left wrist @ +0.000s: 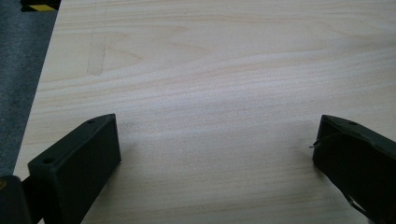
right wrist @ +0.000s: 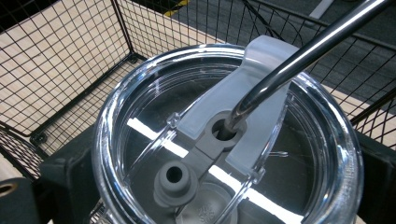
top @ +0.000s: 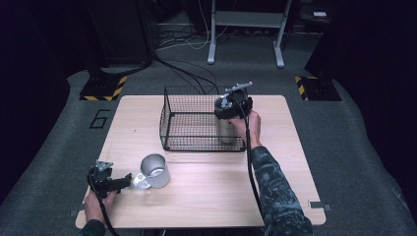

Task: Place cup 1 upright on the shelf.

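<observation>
High view: light wooden table [top: 206, 196] carrying a black wire basket [top: 189, 120] as landmark. Item one, a steel tumbler [top: 226, 129], stands upright inside the basket at its right end, near the front wall. Right gripper [top: 230, 109] is over it, held by the person's right hand [top: 248, 125]; in the right gripper view its fingers [right wrist: 65, 172] sit clamped on either side of the tumbler just under the clear lid [right wrist: 224, 135], through which a metal straw [right wrist: 299, 56] passes at a slant. Item two, a metal mug [top: 153, 171], stands on the table outside the basket, in front of its left end. Left gripper [top: 123, 181] lies just left of the mug; its fingers [left wrist: 79, 163] are spread wide apart over bare wood.
</observation>
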Tool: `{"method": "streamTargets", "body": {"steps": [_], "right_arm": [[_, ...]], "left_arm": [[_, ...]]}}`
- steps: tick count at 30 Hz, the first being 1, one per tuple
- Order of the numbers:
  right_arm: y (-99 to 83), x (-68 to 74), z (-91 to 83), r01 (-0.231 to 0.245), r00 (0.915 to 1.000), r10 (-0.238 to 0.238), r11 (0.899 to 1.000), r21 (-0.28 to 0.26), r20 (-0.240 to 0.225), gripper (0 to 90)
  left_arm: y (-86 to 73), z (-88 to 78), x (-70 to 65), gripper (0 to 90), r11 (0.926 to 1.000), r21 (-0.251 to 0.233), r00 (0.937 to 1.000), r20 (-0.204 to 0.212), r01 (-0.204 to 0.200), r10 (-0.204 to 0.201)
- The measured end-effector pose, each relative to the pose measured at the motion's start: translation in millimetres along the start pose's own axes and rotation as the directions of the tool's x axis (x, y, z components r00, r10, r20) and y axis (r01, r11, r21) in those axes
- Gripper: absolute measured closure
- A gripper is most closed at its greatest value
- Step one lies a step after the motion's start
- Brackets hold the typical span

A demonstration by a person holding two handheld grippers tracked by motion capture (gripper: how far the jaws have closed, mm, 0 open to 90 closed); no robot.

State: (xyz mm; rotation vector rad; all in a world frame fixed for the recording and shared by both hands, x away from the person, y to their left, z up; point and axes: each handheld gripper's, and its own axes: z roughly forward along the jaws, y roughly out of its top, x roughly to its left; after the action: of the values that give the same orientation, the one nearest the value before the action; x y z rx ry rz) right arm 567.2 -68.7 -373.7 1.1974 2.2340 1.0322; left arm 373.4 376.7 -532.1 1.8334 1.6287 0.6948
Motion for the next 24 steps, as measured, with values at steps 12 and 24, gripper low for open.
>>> {"method": "streamTargets", "body": {"steps": [12,24], "right_arm": [[-4.4,-0.9,6.3,-0.019,0.9998,0.019,1.0,0.015,-0.003,3.3],[-7.8,1.9,11.6,-0.017,0.9998,0.017,0.999,0.037,-0.011,3.2]], "left_arm": [[0.0,0.0,0.0,0.6,1.0,0.0,1.0,0.0,0.0,0.0],[0.0,0.1,0.0,0.6,1.0,0.0,1.0,0.0,0.0,0.0]]}}
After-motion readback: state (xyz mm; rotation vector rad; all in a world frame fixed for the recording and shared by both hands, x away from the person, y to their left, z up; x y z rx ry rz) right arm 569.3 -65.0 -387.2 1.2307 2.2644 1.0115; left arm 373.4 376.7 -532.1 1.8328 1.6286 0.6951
